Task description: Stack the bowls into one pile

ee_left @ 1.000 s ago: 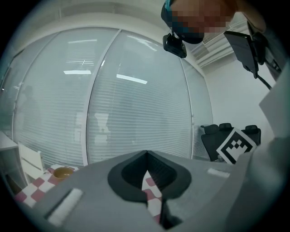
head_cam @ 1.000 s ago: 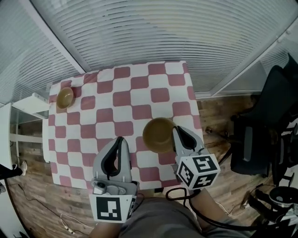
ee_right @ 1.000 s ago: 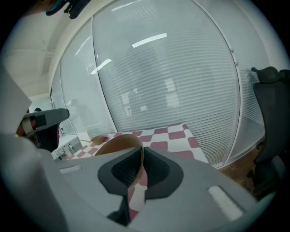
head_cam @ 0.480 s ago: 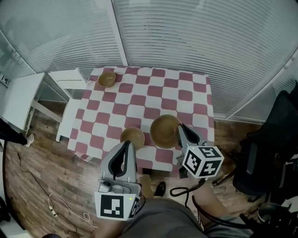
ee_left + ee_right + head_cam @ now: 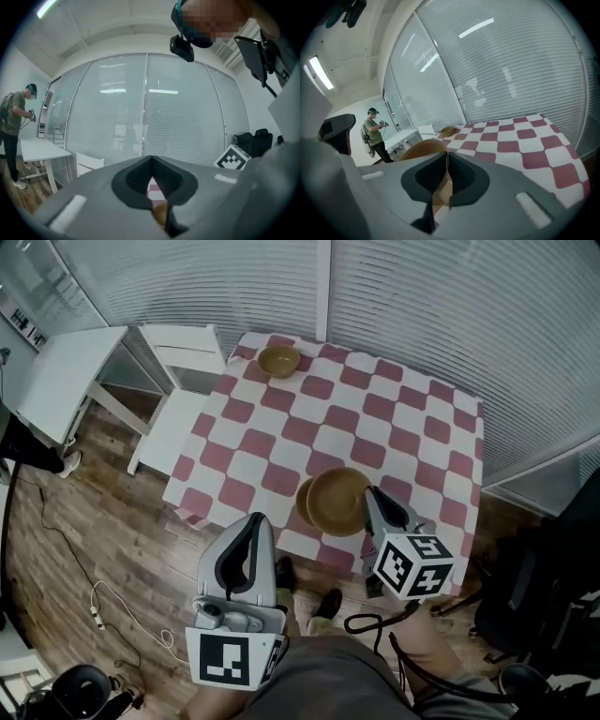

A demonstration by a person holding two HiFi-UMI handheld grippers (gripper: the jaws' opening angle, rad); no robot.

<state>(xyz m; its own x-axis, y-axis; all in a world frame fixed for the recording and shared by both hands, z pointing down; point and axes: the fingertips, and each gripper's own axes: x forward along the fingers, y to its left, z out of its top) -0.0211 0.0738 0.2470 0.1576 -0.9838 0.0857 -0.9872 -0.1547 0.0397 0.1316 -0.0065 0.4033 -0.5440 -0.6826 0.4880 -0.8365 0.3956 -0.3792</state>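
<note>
Your right gripper (image 5: 368, 495) is clamped shut on the near rim of the large brown bowl (image 5: 337, 501). In the right gripper view the rim runs straight between the jaws. Your left gripper (image 5: 258, 519) has its jaws pressed together with nothing in them, and it hangs off the near edge of the table.

The large bowl sits over the near part of the red-and-white checked cloth (image 5: 394, 418). It overlaps a second brown bowl (image 5: 304, 501) on its left; whether the two touch cannot be told. A small bowl (image 5: 278, 360) stands well apart at the far corner.

The table stands on a wooden floor (image 5: 112, 540), backed by a glass wall with blinds (image 5: 450, 306). To the left are a white chair (image 5: 173, 427) and a white desk (image 5: 66, 371); a black office chair (image 5: 553, 596) is on the right.

Only the head view shows all three bowls. The right gripper view adds a person (image 5: 375, 136) standing by the desk. The left gripper view shows just a sliver of cloth and bowl through its slit.
</note>
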